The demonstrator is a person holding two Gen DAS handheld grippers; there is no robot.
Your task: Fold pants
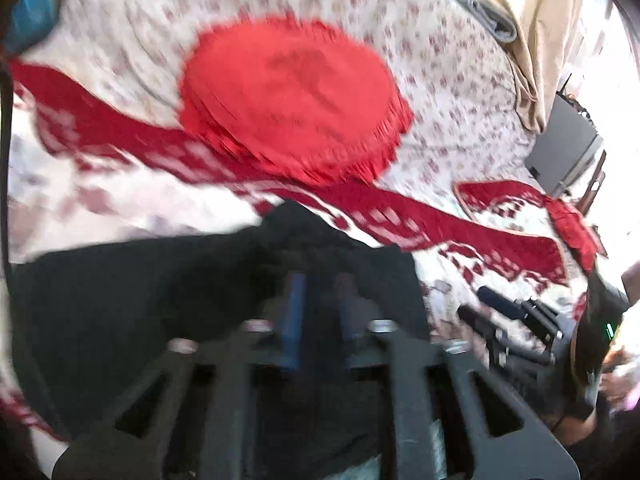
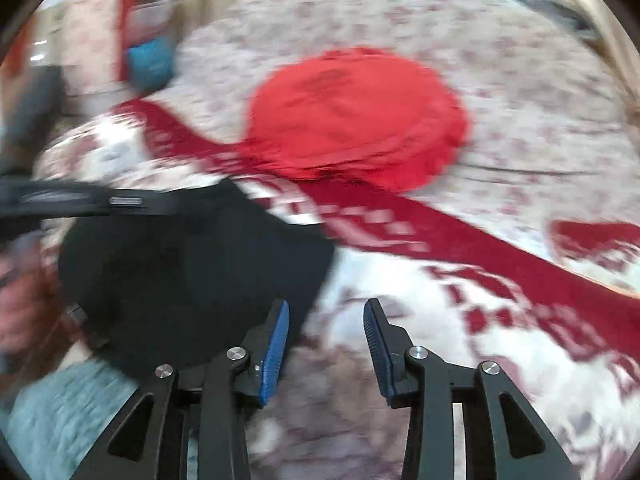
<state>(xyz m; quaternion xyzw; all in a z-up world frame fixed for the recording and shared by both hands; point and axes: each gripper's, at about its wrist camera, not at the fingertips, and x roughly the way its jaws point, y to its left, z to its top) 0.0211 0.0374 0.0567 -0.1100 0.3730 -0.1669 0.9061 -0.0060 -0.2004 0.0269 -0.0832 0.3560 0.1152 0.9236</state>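
The black pants [image 1: 160,300] lie bunched on a white bedspread with red patterns [image 1: 120,40]. My left gripper [image 1: 316,292] is over the pants with its blue pads close together and black cloth around them; blur hides the grip. In the right wrist view the pants [image 2: 180,272] lie left of my right gripper [image 2: 326,312], which is open and empty above the bedspread [image 2: 520,100], its left pad at the pants' edge. The right gripper also shows in the left wrist view [image 1: 476,304] at the right. Both views are motion-blurred.
A round red patch with a fringe [image 1: 292,96] marks the bedspread's middle, also in the right wrist view [image 2: 356,116]. A beige curtain [image 1: 532,20] hangs at the back right. A blue object [image 2: 152,60] lies at the far left. A light blue cloth [image 2: 60,412] is near the bottom left.
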